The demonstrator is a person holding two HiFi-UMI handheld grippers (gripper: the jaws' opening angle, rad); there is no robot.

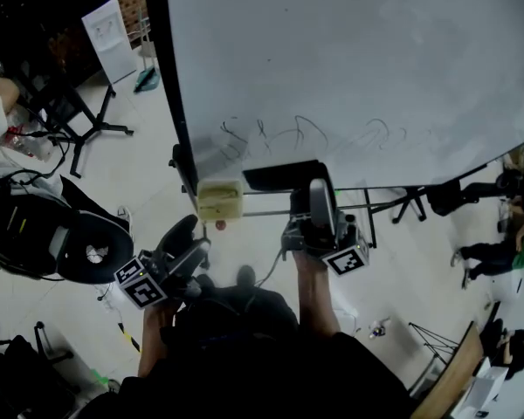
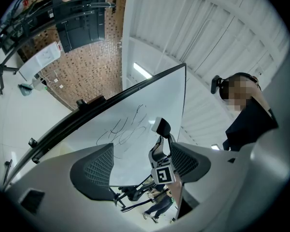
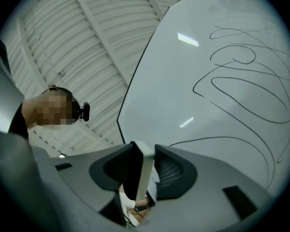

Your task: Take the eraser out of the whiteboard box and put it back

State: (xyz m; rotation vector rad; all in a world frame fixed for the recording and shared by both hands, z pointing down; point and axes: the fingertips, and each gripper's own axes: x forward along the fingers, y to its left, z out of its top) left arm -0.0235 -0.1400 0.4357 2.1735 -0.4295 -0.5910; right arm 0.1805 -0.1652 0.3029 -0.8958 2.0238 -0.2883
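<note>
The eraser (image 3: 141,178), judged light and stiff (felt face soft), is clamped across its broad faces by the right tool (image 3: 144,150).

Left gripper (image 2: 140,166), jaws apart, empty; right gripper (image 3: 145,153) upraised, clamped on eraser (image 3: 143,174).

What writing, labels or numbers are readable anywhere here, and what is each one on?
No readable text anywhere.
Whiteboard: only looping pen scribbles, no letters.
Marker cubes: black-and-white square patterns, no words.
White sign in the background: marks too small to read.
</note>
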